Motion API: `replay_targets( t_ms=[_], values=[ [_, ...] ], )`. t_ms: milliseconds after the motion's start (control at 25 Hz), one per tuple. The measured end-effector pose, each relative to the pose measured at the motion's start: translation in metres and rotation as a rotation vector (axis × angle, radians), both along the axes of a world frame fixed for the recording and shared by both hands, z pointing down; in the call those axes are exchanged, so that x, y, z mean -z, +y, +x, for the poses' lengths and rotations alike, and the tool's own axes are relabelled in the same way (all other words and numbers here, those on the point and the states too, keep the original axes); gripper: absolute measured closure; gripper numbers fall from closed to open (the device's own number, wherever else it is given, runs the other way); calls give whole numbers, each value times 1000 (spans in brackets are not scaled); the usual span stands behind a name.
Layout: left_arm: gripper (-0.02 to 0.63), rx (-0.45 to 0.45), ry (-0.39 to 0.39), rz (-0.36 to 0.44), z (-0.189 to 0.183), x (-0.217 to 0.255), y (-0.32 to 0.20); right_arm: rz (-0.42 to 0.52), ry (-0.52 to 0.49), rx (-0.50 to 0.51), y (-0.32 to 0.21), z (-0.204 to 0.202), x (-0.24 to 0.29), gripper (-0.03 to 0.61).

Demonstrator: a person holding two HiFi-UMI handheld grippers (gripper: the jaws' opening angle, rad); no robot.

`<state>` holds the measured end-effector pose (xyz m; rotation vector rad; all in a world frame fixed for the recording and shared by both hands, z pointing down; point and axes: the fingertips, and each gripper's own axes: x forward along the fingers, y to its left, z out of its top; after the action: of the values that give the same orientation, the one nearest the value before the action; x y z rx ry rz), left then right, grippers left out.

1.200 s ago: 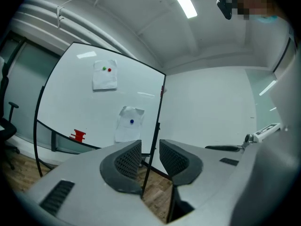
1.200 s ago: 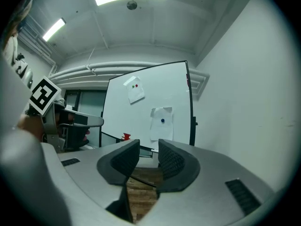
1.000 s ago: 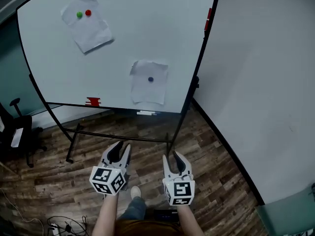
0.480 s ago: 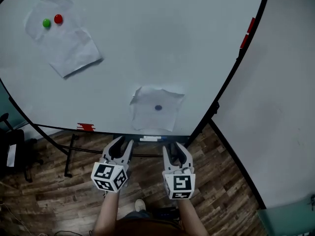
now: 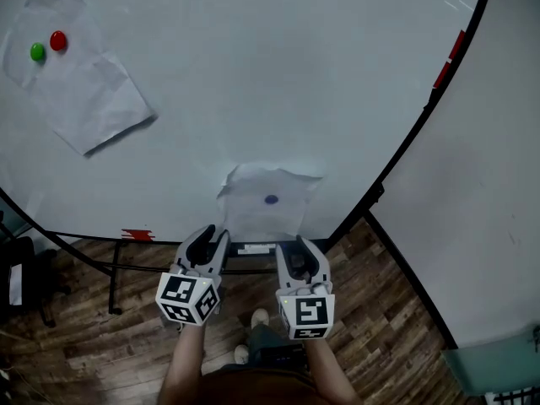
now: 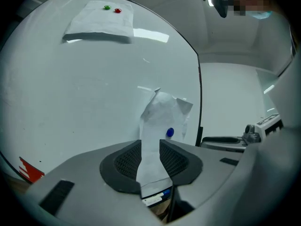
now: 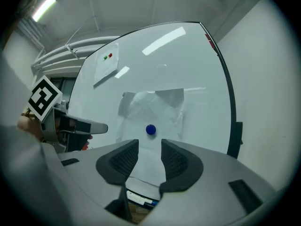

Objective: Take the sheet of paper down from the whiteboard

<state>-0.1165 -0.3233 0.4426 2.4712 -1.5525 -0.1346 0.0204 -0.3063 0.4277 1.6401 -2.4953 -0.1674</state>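
Note:
A crumpled white sheet hangs low on the whiteboard, pinned by one blue magnet. A second sheet sits at the upper left under a green magnet and a red magnet. My left gripper and right gripper point level at the board, just below the lower sheet. Both are open and hold nothing. The left gripper view frames the sheet between the left gripper's pads. The right gripper, whose jaws have just been opening, lines up under the blue magnet.
A marker lies in the board's tray, with a red object further left on the tray. A white wall stands close on the right. The board's stand legs and a dark chair are on the wood floor at left.
Both grippers have come forward to the board's lower edge. The board and the lower sheet now look much larger and nearer in the head view.

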Motion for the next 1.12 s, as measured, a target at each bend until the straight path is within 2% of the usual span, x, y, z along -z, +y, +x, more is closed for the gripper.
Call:
replay_targets(
  t_ms=[720, 1120],
  values=[
    [488, -16, 16, 10, -3, -3, -42, 11, 27, 16, -56, -27, -6, 417],
    [488, -27, 5, 35, 3, 1, -54, 102, 33, -5, -72, -35, 11, 416]
  ],
)
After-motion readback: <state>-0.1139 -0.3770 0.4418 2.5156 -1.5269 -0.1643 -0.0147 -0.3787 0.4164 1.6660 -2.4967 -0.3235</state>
